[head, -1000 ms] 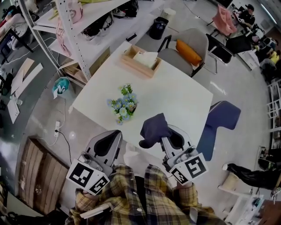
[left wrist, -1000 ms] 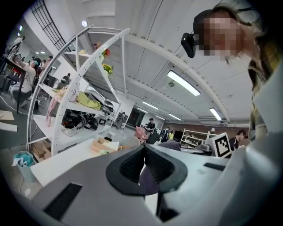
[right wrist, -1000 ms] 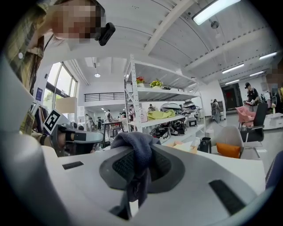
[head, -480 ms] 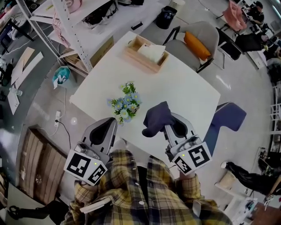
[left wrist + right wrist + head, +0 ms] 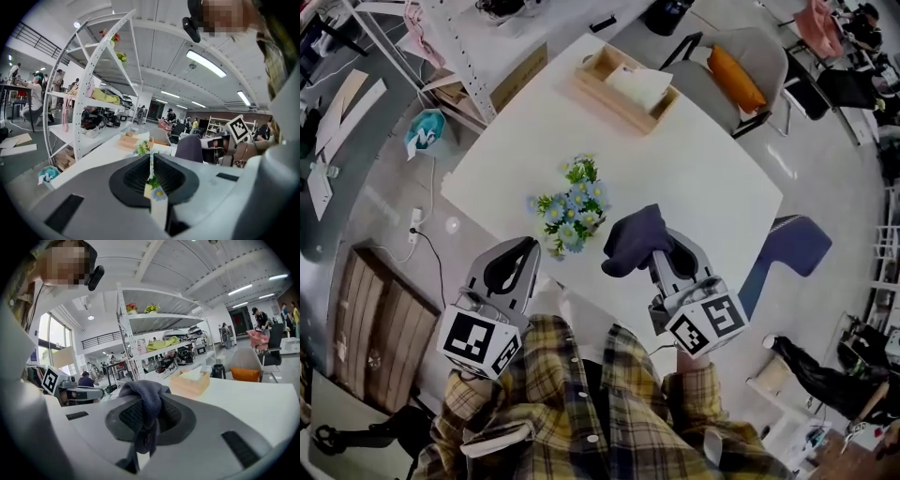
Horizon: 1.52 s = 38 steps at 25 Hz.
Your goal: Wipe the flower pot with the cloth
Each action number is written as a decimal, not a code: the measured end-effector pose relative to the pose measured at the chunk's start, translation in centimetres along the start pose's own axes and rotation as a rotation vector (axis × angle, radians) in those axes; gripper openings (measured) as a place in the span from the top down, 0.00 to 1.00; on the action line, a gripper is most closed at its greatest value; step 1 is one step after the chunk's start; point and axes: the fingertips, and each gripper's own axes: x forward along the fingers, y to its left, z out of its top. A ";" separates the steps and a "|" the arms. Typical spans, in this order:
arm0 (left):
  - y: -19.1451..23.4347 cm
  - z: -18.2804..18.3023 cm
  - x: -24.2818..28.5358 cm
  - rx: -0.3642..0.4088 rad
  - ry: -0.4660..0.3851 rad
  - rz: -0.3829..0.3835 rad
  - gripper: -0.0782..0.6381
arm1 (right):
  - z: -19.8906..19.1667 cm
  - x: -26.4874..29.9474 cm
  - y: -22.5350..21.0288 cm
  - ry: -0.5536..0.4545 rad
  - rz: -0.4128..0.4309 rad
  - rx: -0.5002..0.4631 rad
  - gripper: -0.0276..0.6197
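Note:
A small pot of blue and white flowers [image 5: 570, 214] stands near the front edge of the white table [image 5: 703, 187]. My right gripper [image 5: 661, 251] is shut on a dark blue-grey cloth [image 5: 636, 239], which bunches over its jaws just right of the flowers. In the right gripper view the cloth [image 5: 145, 399] drapes between the pads of that gripper [image 5: 145, 413]. My left gripper [image 5: 525, 248] is shut and empty, just left of and in front of the flowers. In the left gripper view the flowers [image 5: 142, 148] show over the closed jaws of this gripper [image 5: 151, 161].
A wooden tray [image 5: 623, 89] holding a white thing sits at the table's far side. Behind it is a grey chair with an orange cushion [image 5: 741, 75]. A white shelf rack [image 5: 459, 37] stands at the far left, a blue seat [image 5: 778, 253] to the table's right.
Both grippers have come down and forward towards the table's front edge. The flowers now lie closer to both. The cloth has stayed in the right gripper.

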 end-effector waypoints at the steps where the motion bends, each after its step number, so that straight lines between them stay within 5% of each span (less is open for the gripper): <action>1: 0.2 -0.7 0.1 0.006 0.014 0.006 0.88 | -0.7 0.3 -0.2 0.007 0.001 0.018 0.92; 5: 1.0 -3.6 0.7 0.016 0.043 0.012 0.87 | -3.0 1.4 -1.1 0.028 0.003 0.049 0.92; 13: 1.9 -9.3 3.1 0.034 0.104 -0.046 0.68 | -7.1 3.4 -2.2 0.084 -0.006 0.085 0.92; 19: 1.5 -12.3 5.7 0.117 0.137 -0.132 0.51 | -9.2 4.9 -2.4 0.117 0.003 0.100 0.92; 29: 0.4 -11.4 10.0 0.129 0.059 -0.158 0.30 | -11.7 7.4 -3.4 0.148 0.024 0.155 0.92; 38: 0.1 -11.0 11.6 0.207 0.057 -0.145 0.29 | -12.9 8.4 -2.6 0.148 0.049 0.227 0.92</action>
